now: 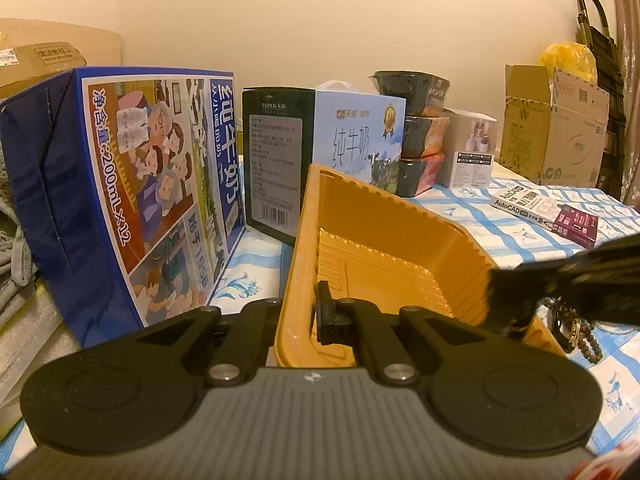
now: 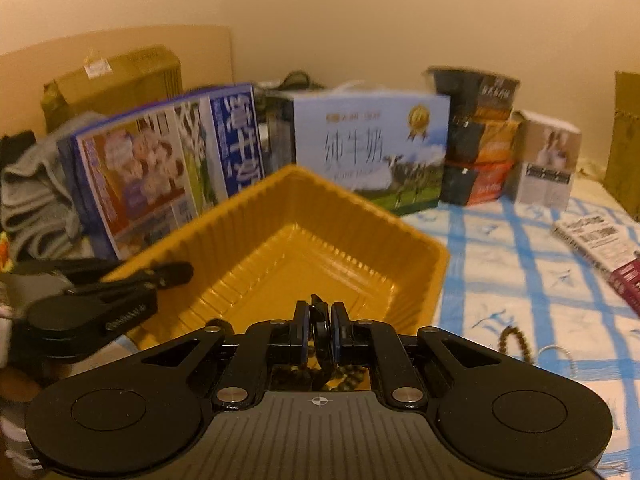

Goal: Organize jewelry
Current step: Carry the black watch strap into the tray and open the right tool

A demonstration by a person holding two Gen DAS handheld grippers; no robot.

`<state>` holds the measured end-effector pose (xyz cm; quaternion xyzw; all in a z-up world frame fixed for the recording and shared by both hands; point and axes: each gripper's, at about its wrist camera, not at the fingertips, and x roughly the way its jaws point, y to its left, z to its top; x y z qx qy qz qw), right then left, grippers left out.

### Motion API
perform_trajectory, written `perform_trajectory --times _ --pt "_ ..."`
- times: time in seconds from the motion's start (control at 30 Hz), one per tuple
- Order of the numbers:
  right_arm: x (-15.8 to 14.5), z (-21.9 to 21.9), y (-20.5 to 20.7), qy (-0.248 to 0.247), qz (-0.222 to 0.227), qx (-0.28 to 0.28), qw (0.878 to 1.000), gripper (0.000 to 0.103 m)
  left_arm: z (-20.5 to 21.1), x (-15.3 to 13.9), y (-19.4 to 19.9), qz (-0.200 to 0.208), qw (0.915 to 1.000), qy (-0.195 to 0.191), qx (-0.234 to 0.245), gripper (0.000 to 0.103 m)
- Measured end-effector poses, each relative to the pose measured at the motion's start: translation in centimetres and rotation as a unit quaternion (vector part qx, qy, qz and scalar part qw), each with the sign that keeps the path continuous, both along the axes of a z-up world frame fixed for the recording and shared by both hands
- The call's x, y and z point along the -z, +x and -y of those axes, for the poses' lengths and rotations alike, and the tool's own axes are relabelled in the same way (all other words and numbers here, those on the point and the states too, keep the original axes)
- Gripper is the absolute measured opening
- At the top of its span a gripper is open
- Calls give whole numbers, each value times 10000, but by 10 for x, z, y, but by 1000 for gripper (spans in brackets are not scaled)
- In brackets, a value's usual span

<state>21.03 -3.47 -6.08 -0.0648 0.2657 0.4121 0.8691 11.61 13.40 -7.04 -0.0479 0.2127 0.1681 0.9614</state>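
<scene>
A yellow ribbed plastic tray [image 1: 384, 236] sits on the checked cloth and also shows in the right wrist view [image 2: 304, 240]. My left gripper [image 1: 308, 312] is shut on the tray's near left wall, one finger inside and one outside. My right gripper [image 2: 320, 316] is shut on a dark watch [image 2: 320, 332] with a dark bead bracelet [image 2: 344, 376] hanging under it, just at the tray's near rim. In the left wrist view the right gripper [image 1: 568, 280] enters from the right with the watch and beads [image 1: 576, 332] dangling beside the tray.
Milk cartons [image 1: 132, 184] [image 2: 368, 148], a dark box [image 1: 276, 160], stacked noodle bowls [image 1: 420, 128] and small boxes line the back. A book [image 1: 548, 208] lies at right. More beads [image 2: 516, 344] and a thin chain [image 2: 560, 356] lie on the cloth right of the tray.
</scene>
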Motion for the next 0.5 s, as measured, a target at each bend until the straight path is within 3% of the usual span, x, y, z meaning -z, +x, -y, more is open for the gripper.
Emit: perform_trajectory --times 0.2,0.3,0.37,0.43,0.5 --pt "13 -9 12 -124 -153 220 9996 11 0 1 1 -5 10000 -13 -10 5" --pt "11 -4 12 41 -218 336 9992 14 -1 2 1 -32 10000 -22 -22 5" --pt "8 2 9 101 -220 393 9989 32 -1 3 0 -34 10000 -19 -21 5" --pt "5 13 3 207 -252 462 9984 43 -1 3 1 -38 10000 -26 -25 5" --pt "4 27 -4 335 -295 579 9973 44 -1 4 0 -40 10000 -14 -28 5"
